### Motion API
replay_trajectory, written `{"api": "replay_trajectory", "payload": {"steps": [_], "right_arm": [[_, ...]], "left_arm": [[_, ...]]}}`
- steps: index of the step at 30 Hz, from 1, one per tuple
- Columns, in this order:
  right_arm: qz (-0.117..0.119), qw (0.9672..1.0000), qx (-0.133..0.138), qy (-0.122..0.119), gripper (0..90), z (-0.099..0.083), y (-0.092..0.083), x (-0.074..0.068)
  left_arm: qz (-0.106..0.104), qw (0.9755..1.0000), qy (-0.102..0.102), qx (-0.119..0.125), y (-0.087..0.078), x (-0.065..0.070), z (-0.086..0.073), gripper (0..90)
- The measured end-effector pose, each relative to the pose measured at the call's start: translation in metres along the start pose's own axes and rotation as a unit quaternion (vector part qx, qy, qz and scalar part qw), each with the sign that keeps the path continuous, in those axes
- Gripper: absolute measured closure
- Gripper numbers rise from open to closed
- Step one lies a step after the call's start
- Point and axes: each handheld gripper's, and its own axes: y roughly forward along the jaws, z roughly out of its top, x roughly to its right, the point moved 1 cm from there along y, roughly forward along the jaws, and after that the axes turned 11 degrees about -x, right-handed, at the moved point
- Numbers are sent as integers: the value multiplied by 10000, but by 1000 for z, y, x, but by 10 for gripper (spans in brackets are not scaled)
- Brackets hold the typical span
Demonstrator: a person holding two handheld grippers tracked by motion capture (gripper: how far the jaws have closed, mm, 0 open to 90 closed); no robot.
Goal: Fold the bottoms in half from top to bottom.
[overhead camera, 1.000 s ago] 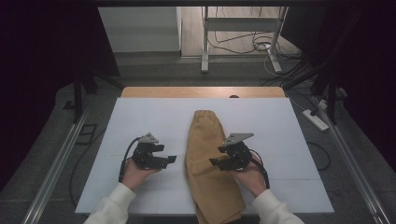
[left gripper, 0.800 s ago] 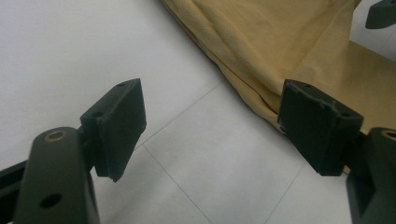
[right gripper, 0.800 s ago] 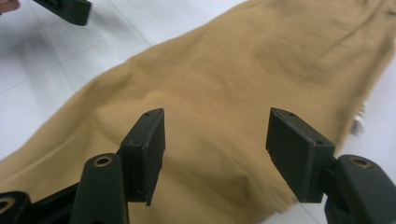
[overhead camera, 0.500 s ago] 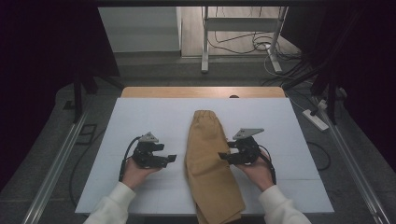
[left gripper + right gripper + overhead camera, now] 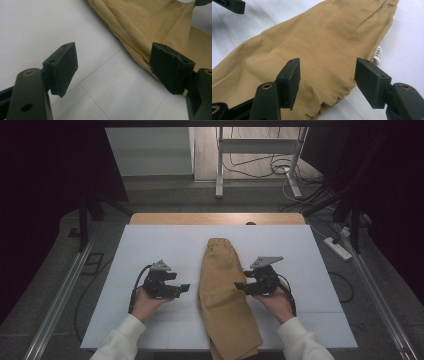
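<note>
Tan trousers (image 5: 225,295) lie folded lengthwise down the middle of the white table (image 5: 150,245), long axis running from you to the far edge, near end hanging over your edge. Your right gripper (image 5: 240,285) is nearer: jaws apart, nothing clamped, tips at the cloth's right edge, which sits between them in the right gripper view, with a white label (image 5: 377,53) at the hem. Your left gripper (image 5: 184,287) has jaws spread and empty, just beside the left edge, so the cloth lies inward from both.

Right claw (image 5: 240,286) now off the trousers (image 5: 225,295), farther right
</note>
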Motion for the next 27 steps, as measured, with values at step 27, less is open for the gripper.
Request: {"api": "replay_trajectory", "payload": {"steps": [27], "right_arm": [[-59,9999,16,86,366,11,12,13]], "left_arm": [[-10,9999,99,43,20,-2,51,212]]}}
